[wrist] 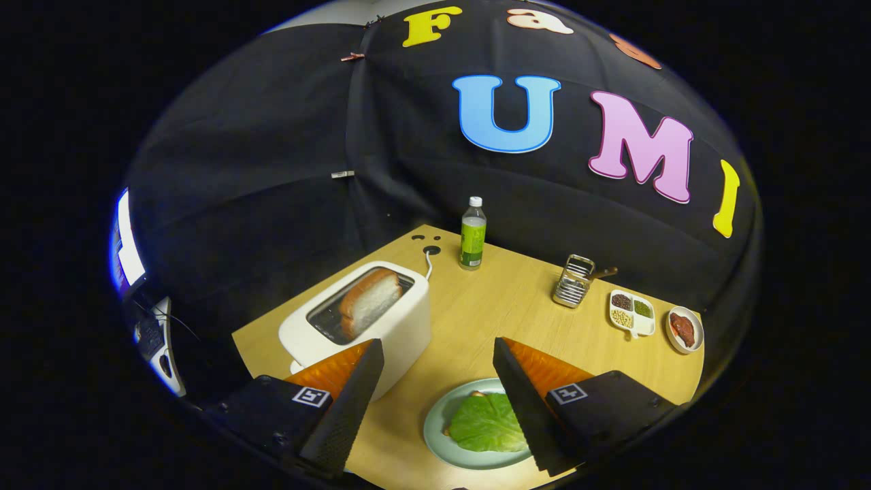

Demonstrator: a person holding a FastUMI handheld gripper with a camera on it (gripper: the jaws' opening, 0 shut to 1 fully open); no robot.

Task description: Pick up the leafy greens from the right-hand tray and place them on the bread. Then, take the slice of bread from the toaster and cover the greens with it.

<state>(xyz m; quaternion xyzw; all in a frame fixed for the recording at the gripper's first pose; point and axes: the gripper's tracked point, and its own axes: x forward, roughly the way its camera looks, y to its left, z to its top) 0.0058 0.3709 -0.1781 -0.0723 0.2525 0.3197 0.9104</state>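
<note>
One toaster [371, 327] on the wooden table [490, 320], at ten o'clock from the fingers, with one slice of bread [369, 299] upright in its slot. One pale green plate [442, 435] between the fingers, bearing one leaf of greens [484, 423], a bit of bread crust peeking out beneath it. One bottle [472, 233] standing at twelve o'clock, far back. One wire rack [573, 280], one divided dish [632, 313] of three fillings and one small bowl [684, 329] at two o'clock. One gripper [435, 371], spread wide, holding nothing, hovering above the plate, touching neither leaf nor toaster.
</note>
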